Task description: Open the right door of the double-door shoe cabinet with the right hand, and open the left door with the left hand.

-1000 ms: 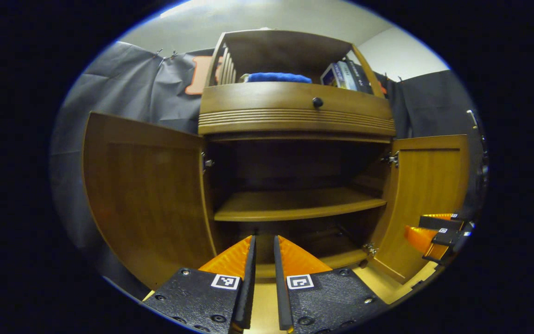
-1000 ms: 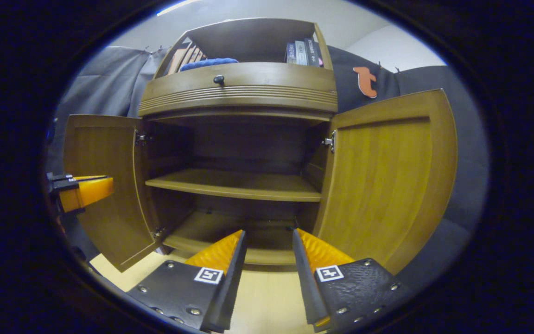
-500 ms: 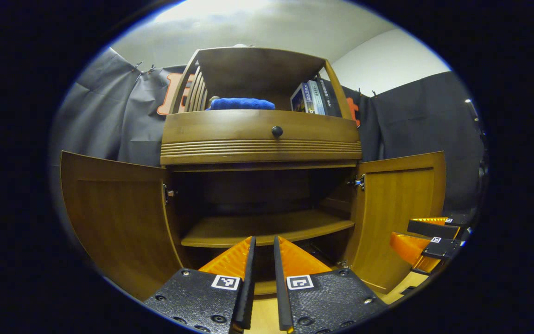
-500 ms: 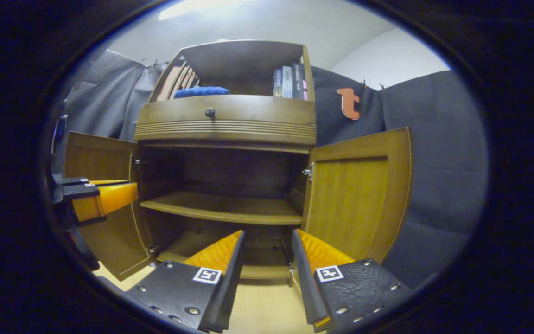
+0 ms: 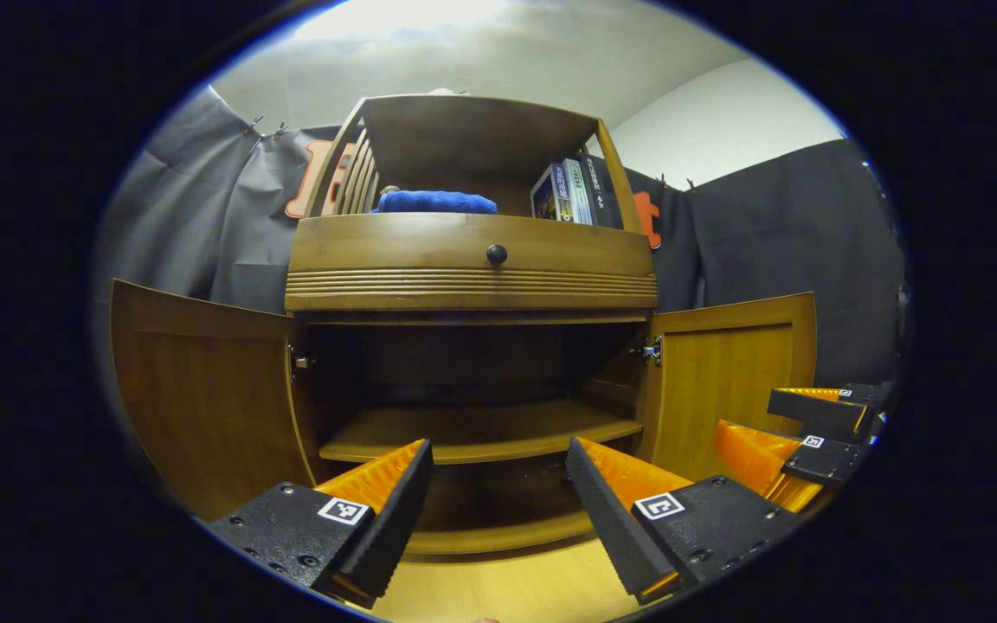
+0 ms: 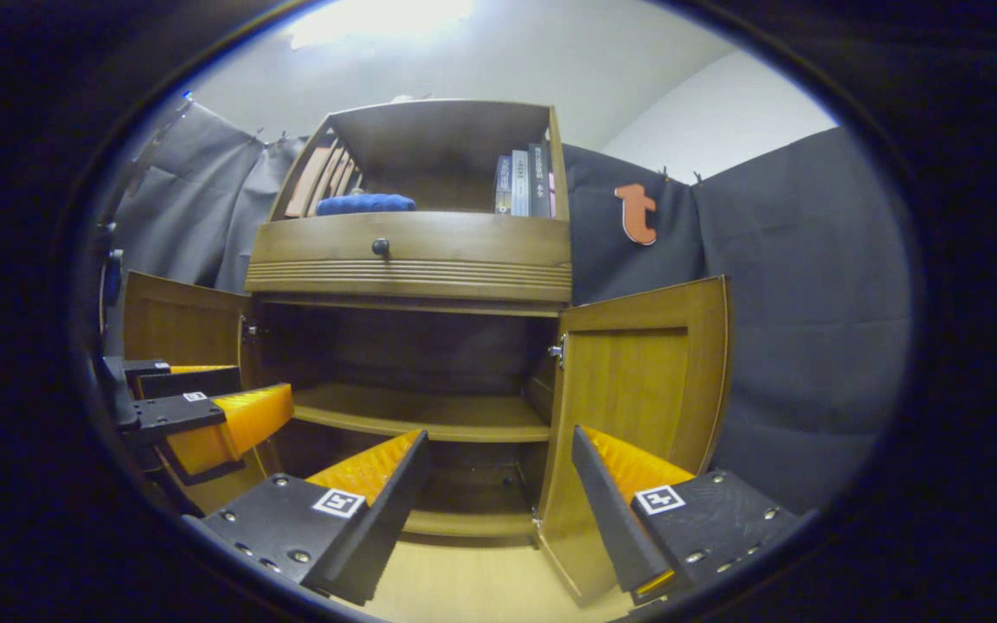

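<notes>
- Shoe cabinet (image 5: 472, 277) stands ahead against the cloth wall, with both lower doors swung wide.
- Left door (image 5: 204, 389) and right door (image 5: 728, 381) stand open on either side of a bare inner shelf (image 5: 472, 433).
- Left gripper (image 5: 498, 459) has its fingers spread wide, gripping nothing, well short of the cabinet.
- Right gripper (image 6: 498, 450) is likewise spread wide with nothing between its fingers, near the right door's lower edge.
- Blue cloth (image 5: 436, 202) and books (image 5: 568, 190) sit in the top shelf above a drawer knob (image 5: 496, 253).
</notes>
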The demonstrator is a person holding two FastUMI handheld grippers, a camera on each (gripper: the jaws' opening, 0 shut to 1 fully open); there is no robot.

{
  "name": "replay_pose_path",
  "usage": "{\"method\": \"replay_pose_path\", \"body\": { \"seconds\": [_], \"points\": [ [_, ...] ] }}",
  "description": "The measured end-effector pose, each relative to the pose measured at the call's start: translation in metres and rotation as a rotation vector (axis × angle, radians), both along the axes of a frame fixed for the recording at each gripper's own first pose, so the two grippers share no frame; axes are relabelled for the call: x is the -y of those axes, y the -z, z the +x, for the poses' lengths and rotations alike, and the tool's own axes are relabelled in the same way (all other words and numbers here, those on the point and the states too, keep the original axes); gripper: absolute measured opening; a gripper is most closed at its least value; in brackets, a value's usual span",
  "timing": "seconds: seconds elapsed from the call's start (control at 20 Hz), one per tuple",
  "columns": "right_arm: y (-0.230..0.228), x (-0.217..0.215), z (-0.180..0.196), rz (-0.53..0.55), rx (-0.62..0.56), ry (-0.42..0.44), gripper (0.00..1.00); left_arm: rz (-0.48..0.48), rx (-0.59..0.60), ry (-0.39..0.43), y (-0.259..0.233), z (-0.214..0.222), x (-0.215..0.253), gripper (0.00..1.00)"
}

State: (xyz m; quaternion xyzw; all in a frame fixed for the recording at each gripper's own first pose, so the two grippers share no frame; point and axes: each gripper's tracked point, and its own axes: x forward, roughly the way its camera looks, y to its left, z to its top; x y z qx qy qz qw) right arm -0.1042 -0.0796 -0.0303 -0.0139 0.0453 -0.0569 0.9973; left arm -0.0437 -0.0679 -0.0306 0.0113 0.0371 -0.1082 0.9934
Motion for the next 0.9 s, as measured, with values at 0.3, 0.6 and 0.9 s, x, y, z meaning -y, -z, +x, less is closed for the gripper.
{"method": "replay_pose_path", "body": {
  "seconds": [0.3, 0.6, 0.9],
  "points": [
    [0.002, 0.001, -0.001, 0.001, -0.007, 0.002, 0.98, 0.002, -0.009, 0.006, 0.003, -0.001, 0.003, 0.96],
    [0.004, 0.005, -0.003, 0.007, -0.016, 0.028, 0.98, 0.001, -0.024, 0.017, 0.005, -0.001, 0.002, 0.96],
    [-0.004, 0.010, -0.017, 0.021, 0.009, 0.084, 0.98, -0.004, -0.026, 0.062, 0.006, -0.001, 0.005, 0.96]
  ]
}}
